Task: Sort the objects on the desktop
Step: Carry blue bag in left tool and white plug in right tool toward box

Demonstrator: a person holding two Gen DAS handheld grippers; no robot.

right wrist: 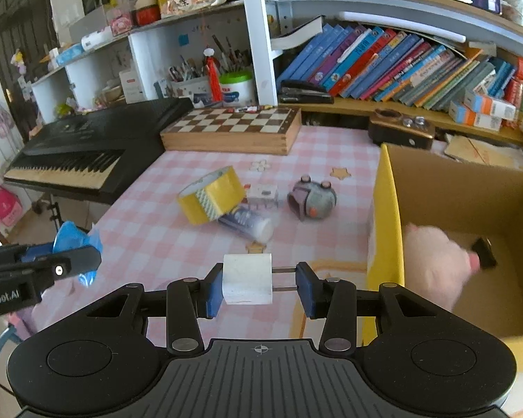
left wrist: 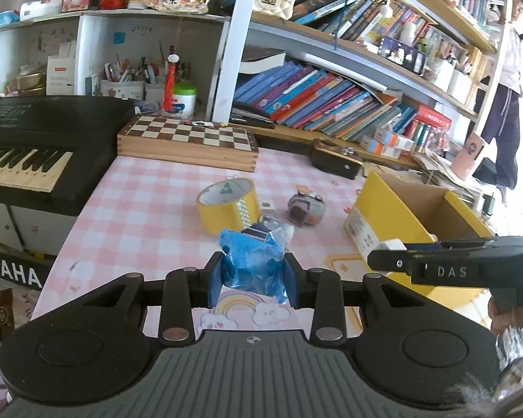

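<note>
My left gripper [left wrist: 252, 273] is shut on a crinkly blue packet [left wrist: 251, 261] and holds it above the pink checked tablecloth [left wrist: 139, 209]; the right wrist view shows this gripper [right wrist: 76, 261] at the left. My right gripper [right wrist: 259, 280] is shut on a white plug block [right wrist: 247, 277], its two metal prongs against the right pad. It hangs just left of the open yellow cardboard box [right wrist: 387, 209]. On the cloth lie a yellow tape roll [right wrist: 212, 198], a grey toy [right wrist: 312, 200], a white-capped tube [right wrist: 247, 224] and a small clear case [right wrist: 261, 196].
A pink plush thing [right wrist: 436, 257] and a black item [right wrist: 484, 252] lie inside the box. A chessboard box [left wrist: 188, 139], a black keyboard [left wrist: 35, 146] and a dark wooden case [left wrist: 334, 158] line the far side below crowded bookshelves. A person [left wrist: 509, 80] stands far right.
</note>
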